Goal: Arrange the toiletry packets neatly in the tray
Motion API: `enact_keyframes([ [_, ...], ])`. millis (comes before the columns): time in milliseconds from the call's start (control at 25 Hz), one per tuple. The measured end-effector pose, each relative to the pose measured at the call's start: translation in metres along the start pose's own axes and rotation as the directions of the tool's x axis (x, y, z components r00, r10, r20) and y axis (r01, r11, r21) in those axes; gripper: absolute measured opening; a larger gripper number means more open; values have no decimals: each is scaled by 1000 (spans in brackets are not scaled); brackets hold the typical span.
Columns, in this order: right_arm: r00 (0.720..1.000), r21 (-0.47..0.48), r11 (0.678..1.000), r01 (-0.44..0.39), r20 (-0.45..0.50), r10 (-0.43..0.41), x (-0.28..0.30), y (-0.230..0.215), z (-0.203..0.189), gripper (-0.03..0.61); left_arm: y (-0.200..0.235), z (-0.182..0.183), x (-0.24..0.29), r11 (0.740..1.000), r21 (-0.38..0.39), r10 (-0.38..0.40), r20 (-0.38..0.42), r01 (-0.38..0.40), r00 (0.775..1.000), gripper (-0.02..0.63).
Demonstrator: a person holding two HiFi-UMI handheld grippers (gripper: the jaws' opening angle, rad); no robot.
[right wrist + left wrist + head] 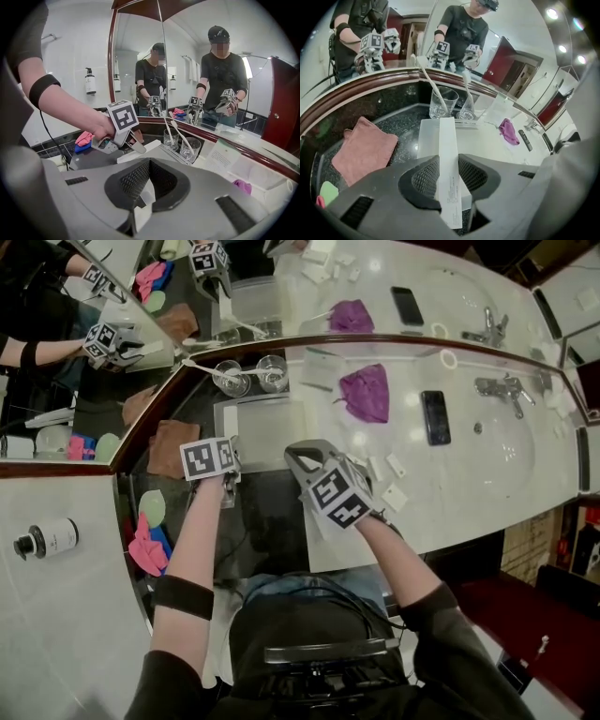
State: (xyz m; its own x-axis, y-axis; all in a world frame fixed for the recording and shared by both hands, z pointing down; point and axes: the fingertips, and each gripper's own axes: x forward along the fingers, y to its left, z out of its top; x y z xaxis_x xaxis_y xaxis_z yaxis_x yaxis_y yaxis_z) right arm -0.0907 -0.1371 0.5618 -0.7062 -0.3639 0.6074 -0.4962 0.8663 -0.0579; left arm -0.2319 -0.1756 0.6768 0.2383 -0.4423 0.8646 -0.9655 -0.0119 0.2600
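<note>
A frosted white tray (255,427) lies on the dark counter below the mirror. My left gripper (225,474) hovers at its near left corner, shut on a long white packet (449,173) that reaches out over the tray (425,140). The right gripper view also shows this gripper (136,146) with the long packet (140,153). My right gripper (300,456) is just right of the tray's near edge, its jaws closed on a small white packet (139,212). A few more small white packets (390,471) lie loose on the pale counter to the right.
Two glasses (251,376) holding white sticks stand behind the tray. A brown towel (169,448) lies left of it. A purple cloth (366,392), a black phone (435,416) and the sink with its faucet (502,387) are to the right. Pink, blue and green items (148,538) sit at near left.
</note>
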Motion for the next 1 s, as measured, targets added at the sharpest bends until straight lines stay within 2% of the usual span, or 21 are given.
enact_keyframes([
  [200,1000,1,1000,-4,-3,4,3,-2,-1,17,6,-3,4,999,-36,27,8,-27,1000,136],
  [280,1000,2,1000,-5,-4,5,2,-2,-2,17,5,-3,5,999,-38,22,18,-21,1000,215],
  [440,1000,9,1000,-3,-9,3,0,-3,-5,17,2,0,3,1000,-19,15,36,-14,999,249],
  [800,1000,22,1000,19,-6,-19,-11,-6,-8,17,-4,10,-14,999,21,44,86,-46,995,247],
  [1000,999,15,999,45,3,-45,-30,-5,-6,17,-21,7,-43,997,75,26,131,-36,991,233],
])
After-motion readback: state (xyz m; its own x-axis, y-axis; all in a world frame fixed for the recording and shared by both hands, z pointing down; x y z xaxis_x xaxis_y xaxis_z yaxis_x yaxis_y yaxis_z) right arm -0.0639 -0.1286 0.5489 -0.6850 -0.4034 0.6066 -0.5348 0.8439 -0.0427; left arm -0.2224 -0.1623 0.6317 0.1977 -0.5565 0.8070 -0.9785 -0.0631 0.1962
